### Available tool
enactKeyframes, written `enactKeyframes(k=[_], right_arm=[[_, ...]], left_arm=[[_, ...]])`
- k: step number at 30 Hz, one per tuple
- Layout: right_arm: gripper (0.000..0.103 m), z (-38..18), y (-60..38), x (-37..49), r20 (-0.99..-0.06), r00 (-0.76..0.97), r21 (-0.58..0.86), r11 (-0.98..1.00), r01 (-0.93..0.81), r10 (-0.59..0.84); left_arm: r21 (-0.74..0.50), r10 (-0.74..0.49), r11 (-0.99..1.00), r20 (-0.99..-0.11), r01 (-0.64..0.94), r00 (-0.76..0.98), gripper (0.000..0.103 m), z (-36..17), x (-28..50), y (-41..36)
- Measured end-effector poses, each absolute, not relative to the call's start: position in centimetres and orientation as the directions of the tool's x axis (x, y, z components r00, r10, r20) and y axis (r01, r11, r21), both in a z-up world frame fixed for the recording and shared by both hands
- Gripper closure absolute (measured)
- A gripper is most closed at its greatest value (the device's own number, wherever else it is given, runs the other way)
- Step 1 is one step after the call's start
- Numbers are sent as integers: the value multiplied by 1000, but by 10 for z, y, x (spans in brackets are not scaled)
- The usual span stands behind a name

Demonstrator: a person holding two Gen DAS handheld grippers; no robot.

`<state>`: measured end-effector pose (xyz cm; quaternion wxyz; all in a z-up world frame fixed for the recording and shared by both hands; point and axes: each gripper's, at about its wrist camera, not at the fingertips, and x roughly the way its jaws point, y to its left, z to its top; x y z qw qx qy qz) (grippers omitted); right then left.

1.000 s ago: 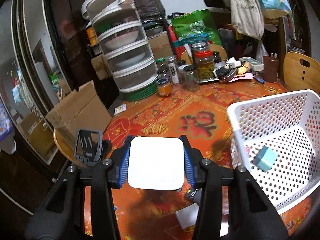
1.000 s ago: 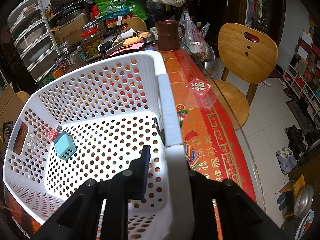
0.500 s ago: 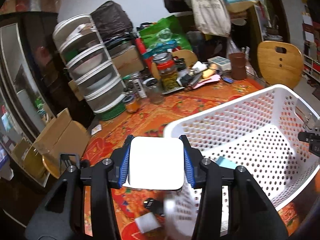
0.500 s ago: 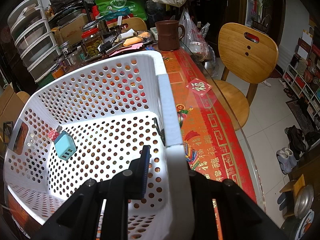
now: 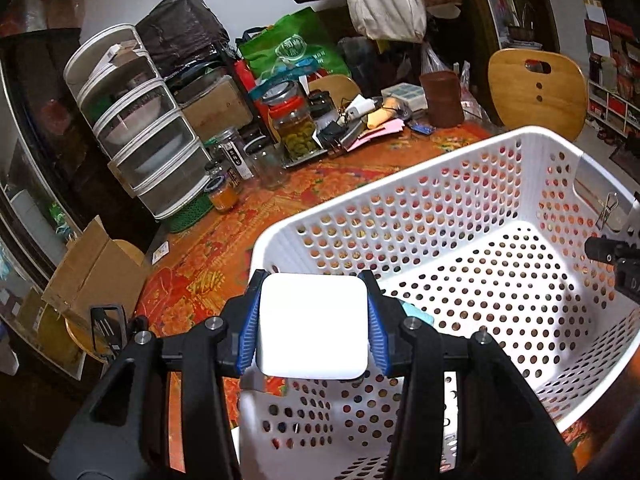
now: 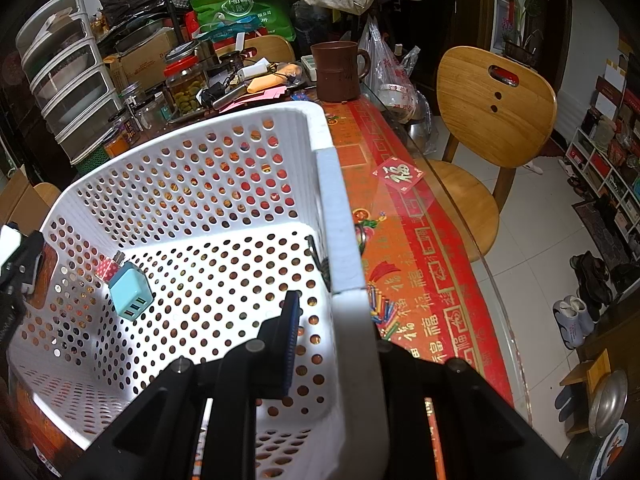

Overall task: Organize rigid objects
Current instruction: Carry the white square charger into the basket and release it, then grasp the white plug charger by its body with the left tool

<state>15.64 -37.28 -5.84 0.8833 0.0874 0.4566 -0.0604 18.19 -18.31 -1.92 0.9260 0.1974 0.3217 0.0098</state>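
Left hand-held gripper (image 5: pixel 313 320) clamps white block (image 5: pixel 313 326)

Wooden chair (image 6: pixel 494 120) by table edge, brown mug (image 6: pixel 338 72) & pickle jar (image 5: pixel 296 130) at back.

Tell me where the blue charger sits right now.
In the right wrist view, the blue charger lies on the floor of the white basket, near its left wall, beside a small red dotted thing.
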Motion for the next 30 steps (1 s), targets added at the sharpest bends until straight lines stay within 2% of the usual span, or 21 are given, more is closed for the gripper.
enactKeyframes(k=[7,8,9,11,16,17,21,24,27,30], right_arm=[[85,-58,-373,156,-818,575,97,978,186,-28],[85,-58,-373,157,-819,574,97,978,186,-28],[85,-58,-373,157,-819,573,97,978,186,-28],[85,-57,-373,157,-819,573,95,978,185,-29],[85,-58,-373,157,-820,571,92,979,182,-29],[85,-58,-373,157,-820,571,91,979,181,-29],[85,-58,-373,158,-820,572,92,979,180,-28],[85,-58,-373,159,-820,572,91,979,180,-29],[85,-58,-371,160,-821,570,88,980,179,-30],[86,-59,-370,159,-821,571,88,980,178,-30]], left_arm=[[361,114,920,-618,152,778,59,-29,186,-189],[361,110,920,-614,154,781,49,-29,185,-189],[370,114,918,-595,145,796,27,-27,183,-188],[392,121,912,-546,125,829,5,-21,173,-185],[312,63,943,-503,113,862,3,12,144,-142],[301,73,949,-492,91,868,0,19,142,-127],[250,152,968,-507,-24,848,1,23,158,-52],[185,174,980,-634,-70,753,1,-13,198,11],[182,178,981,-741,-63,648,1,-60,232,38],[208,197,977,-788,-49,583,3,-98,252,46]])
